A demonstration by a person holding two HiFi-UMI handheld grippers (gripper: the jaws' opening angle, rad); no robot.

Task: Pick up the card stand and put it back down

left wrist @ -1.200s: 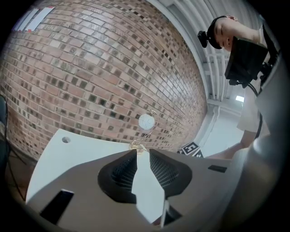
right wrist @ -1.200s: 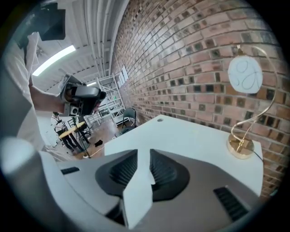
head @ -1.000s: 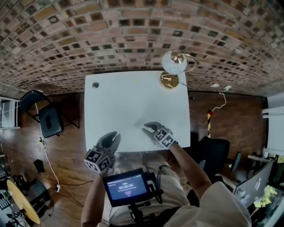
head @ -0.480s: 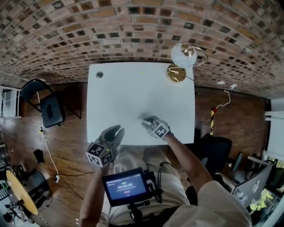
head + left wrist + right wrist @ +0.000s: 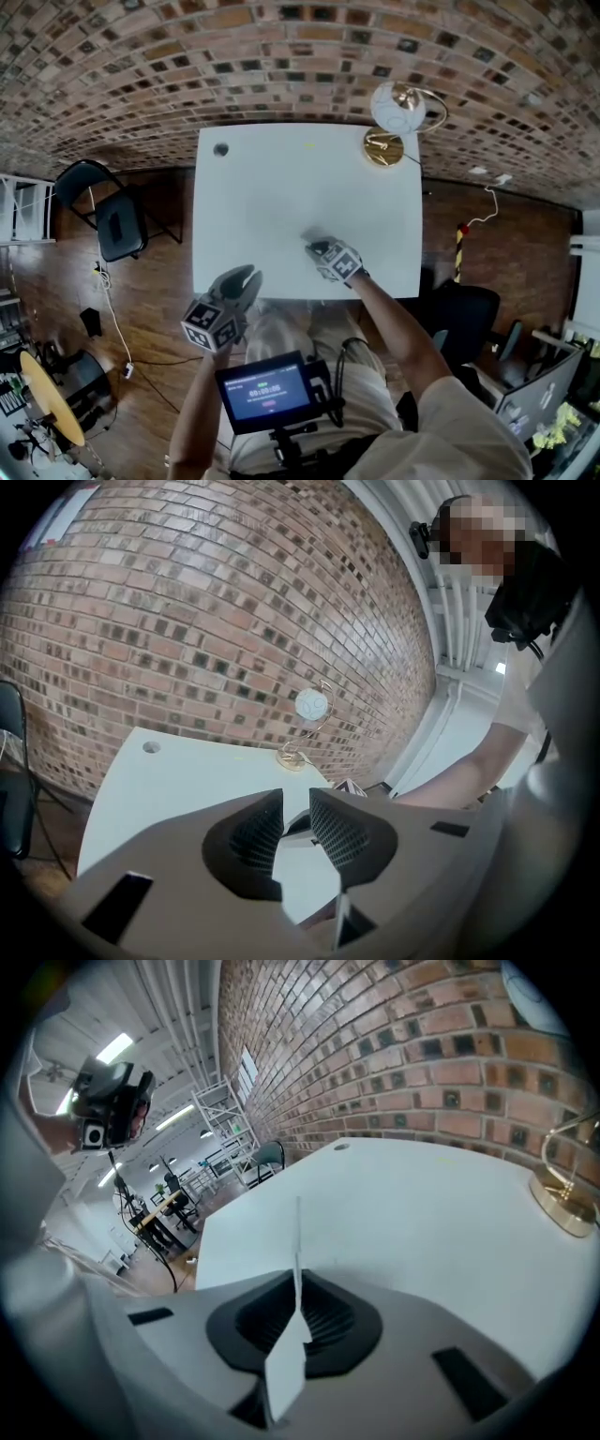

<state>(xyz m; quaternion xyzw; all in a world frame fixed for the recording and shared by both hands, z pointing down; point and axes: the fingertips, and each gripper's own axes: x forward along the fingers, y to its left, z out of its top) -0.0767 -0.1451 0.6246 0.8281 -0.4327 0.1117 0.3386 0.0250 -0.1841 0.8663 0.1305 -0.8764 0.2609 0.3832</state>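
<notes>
The card stand has a round gold base (image 5: pixel 382 147) and a wire loop that carries a white disc (image 5: pixel 394 106). It stands at the far right corner of the white table (image 5: pixel 272 187), and it also shows in the left gripper view (image 5: pixel 291 759) and at the right edge of the right gripper view (image 5: pixel 567 1206). My right gripper (image 5: pixel 317 249) is low over the table's near part, far from the stand. Its jaws have just been closing and are shut (image 5: pixel 298 1283) on a thin white card (image 5: pixel 297 1241) that stands edge-on between them. My left gripper (image 5: pixel 246 278) hangs off the near edge, open (image 5: pixel 295 808) and empty.
A small dark hole (image 5: pixel 221 149) marks the table's far left corner. A black chair (image 5: pixel 117 225) stands on the wooden floor to the left, and a dark office chair (image 5: pixel 469 319) to the right. A brick wall runs behind the table. A screen device (image 5: pixel 267 394) hangs at my chest.
My right gripper has dropped to the table and its jaws have gone from open to shut on the thin white card. The left gripper has shifted only slightly.
</notes>
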